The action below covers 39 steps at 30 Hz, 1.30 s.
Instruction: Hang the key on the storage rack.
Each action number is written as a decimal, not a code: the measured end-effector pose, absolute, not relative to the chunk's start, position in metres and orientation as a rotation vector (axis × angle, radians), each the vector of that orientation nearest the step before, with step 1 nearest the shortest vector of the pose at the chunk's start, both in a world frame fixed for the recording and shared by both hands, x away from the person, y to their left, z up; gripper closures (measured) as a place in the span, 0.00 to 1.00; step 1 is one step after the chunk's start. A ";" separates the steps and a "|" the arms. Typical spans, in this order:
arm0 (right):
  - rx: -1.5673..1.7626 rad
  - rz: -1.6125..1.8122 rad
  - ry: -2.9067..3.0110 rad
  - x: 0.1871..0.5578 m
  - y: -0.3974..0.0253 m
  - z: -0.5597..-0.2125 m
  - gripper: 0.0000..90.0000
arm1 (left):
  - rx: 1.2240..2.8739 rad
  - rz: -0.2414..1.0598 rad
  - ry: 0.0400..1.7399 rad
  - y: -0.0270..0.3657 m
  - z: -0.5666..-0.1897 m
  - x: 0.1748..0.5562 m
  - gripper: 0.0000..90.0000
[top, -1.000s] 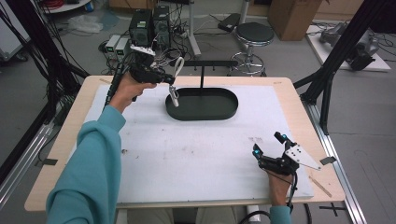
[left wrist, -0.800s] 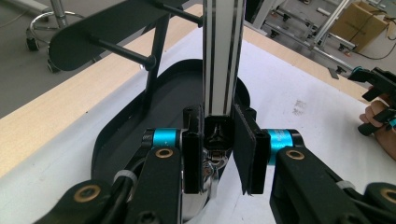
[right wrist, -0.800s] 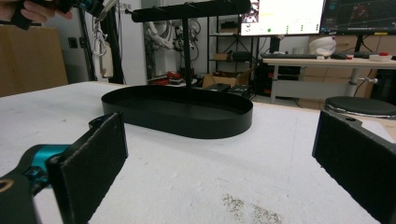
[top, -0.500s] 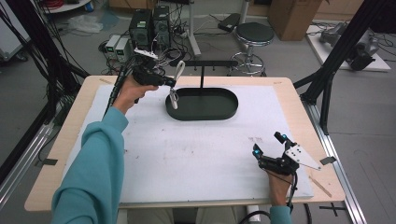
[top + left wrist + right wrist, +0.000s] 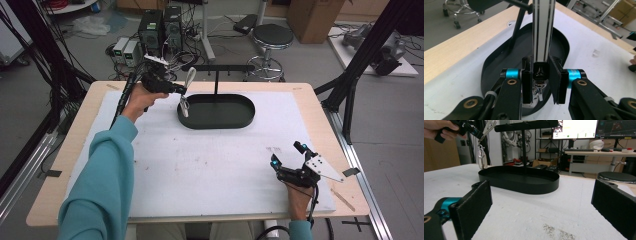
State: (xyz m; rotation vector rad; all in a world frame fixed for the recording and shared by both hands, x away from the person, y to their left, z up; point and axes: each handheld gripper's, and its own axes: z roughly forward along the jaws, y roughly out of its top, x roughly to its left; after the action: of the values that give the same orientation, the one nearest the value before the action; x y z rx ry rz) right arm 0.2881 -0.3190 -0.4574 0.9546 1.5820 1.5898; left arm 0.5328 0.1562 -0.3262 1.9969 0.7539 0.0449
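The left gripper [image 5: 179, 90] holds a watch [image 5: 188, 87] by its white, black-striped strap, with both jaws closed on the strap. In the left gripper view the strap [image 5: 543, 30] rises straight up from between the jaws, and the metal buckle end hangs below them. In the right gripper view the buckle end [image 5: 482, 155] dangles beside the left end of the black tray [image 5: 524, 185].

Change over the last second: the left gripper has moved slightly toward the near left rim of the tray [image 5: 200, 122] and has risen a little. The watch has travelled with it and now hangs over the tray's left end, with the buckle end just at the rim. The strap has not slipped in the jaws.

The stand's crossbar [image 5: 225, 67] sits above the tray on a single post [image 5: 216, 82]. The watch hangs below and to the left of the crossbar, not yet on it. Judged from this layout, the work in hand is to hang the watch on the crossbar or lay it in the tray. The carry phase appears nearly complete, and placement remains.

The right gripper [image 5: 290, 162] rests on the white mat [image 5: 210, 170] near the table's front right corner, well apart from the tray. Its jaws stand wide open and hold nothing. It has not moved over the last second.
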 end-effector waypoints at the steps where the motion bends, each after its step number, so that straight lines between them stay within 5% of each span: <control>1: 0.952 1.587 1.582 0.288 -0.319 -0.457 0.03 | 1.990 0.045 0.758 0.156 -0.327 0.533 0.82; 39: 0.947 1.586 1.583 0.288 -0.319 -0.457 0.03 | 1.900 0.124 0.869 0.160 -0.356 0.538 0.81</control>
State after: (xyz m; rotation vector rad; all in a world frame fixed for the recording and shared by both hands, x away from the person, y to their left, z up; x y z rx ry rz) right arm 0.2880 -0.3192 -0.4575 0.9465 1.5831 1.5855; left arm 0.5380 0.1604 -0.3559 1.8997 0.8686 0.1242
